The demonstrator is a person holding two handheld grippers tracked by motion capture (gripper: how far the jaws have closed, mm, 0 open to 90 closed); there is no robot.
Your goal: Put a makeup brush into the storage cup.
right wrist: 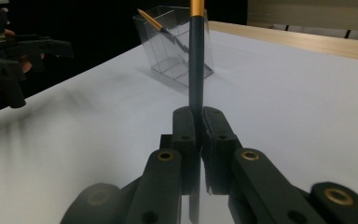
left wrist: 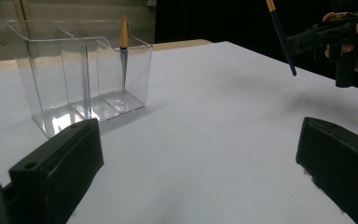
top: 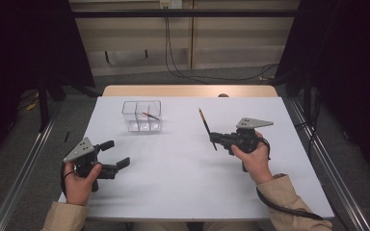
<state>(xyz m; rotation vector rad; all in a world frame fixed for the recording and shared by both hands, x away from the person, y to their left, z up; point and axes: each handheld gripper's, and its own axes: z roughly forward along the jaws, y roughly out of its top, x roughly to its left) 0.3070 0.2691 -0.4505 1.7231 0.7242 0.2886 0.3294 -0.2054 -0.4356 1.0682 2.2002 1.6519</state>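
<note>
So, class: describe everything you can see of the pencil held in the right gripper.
The pencil is slim and dark with an orange-yellow top end. The right gripper has its fingers shut on the lower shaft, holding it tilted above the white table, touching nothing else. The clear organiser stands apart from it.

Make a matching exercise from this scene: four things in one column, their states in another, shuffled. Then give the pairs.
1. left tongs
2. right tongs
3. dark pencil with orange end
4. clear plastic three-compartment organiser

A. holds one pencil leaning inside
B. open, nothing between the jaws
C. clamped and lifted off the white table
D. shut on a pencil

Pairs: 1-B, 2-D, 3-C, 4-A
</note>
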